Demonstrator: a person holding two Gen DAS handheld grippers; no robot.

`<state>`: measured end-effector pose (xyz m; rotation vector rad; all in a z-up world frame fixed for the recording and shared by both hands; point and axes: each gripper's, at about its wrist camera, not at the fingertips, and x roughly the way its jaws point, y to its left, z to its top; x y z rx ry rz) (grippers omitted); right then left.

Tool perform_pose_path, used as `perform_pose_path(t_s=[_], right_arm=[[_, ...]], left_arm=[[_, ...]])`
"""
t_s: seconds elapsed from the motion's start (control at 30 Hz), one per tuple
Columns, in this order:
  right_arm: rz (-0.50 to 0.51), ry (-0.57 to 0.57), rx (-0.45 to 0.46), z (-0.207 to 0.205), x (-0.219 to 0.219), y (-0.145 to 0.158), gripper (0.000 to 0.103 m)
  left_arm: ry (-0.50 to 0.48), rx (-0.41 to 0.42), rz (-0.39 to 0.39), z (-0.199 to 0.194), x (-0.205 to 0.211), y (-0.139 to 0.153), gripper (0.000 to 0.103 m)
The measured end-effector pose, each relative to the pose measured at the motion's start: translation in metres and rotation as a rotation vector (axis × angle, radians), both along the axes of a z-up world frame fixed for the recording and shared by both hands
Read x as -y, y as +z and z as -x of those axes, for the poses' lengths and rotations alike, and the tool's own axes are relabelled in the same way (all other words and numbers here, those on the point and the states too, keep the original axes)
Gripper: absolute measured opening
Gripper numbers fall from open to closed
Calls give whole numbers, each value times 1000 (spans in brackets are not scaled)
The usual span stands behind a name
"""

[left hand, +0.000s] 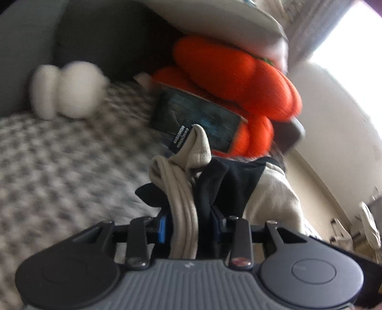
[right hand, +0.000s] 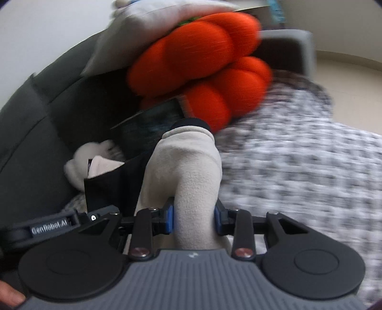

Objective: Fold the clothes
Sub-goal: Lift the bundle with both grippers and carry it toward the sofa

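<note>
- The checked cover point(right hand: 298, 167) of the bed or sofa is seen as the largest surface: a soft grey-and-white weave, blurred in both views, with no folded pile made out on it. The task is therefore judged to be in its early or middle part, with the garment not yet laid flat and no finished fold shown.
- A dark grey upholstered backrest point(right hand: 35, 124) is seen behind the cover, smooth and padded.
- An orange cushion point(left hand: 238, 78) of fat knotted rolls, knitted in look, is leaned against the backrest, with a pale flat pillow point(left hand: 226, 21) lying over it.
- The garment point(right hand: 188, 167), beige fleece with black panels, thick and matte, is held off the cover between the two tools; its full outline is hidden, so its kind cannot be told.
- A dark glossy rectangle, perhaps a book or box point(left hand: 198, 119), is propped against the cushion.
- A small white plush shape point(left hand: 69, 93) is set on the cover by the backrest.
- The left gripper point(left hand: 188, 224) is closed partway on a bunched edge of beige and black cloth, with a black label standing above it.
- The right gripper point(right hand: 193, 218) is closed partway on a thick roll of beige fleece pressed between its blue pads point(right hand: 170, 219).
</note>
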<state>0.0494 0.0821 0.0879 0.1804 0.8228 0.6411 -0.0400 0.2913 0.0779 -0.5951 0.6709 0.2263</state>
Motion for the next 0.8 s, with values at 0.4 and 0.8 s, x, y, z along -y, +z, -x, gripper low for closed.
perform_pose_path(t_s=[0.4,0.8], right_arm=[[27,378,34,44,-170,-29,35],[9,676,76,52,-282,-25,35]], left_arm=[[308,-49,-5,89,-123,-20,35],[488,-56,-31,133,-178,-26,35]])
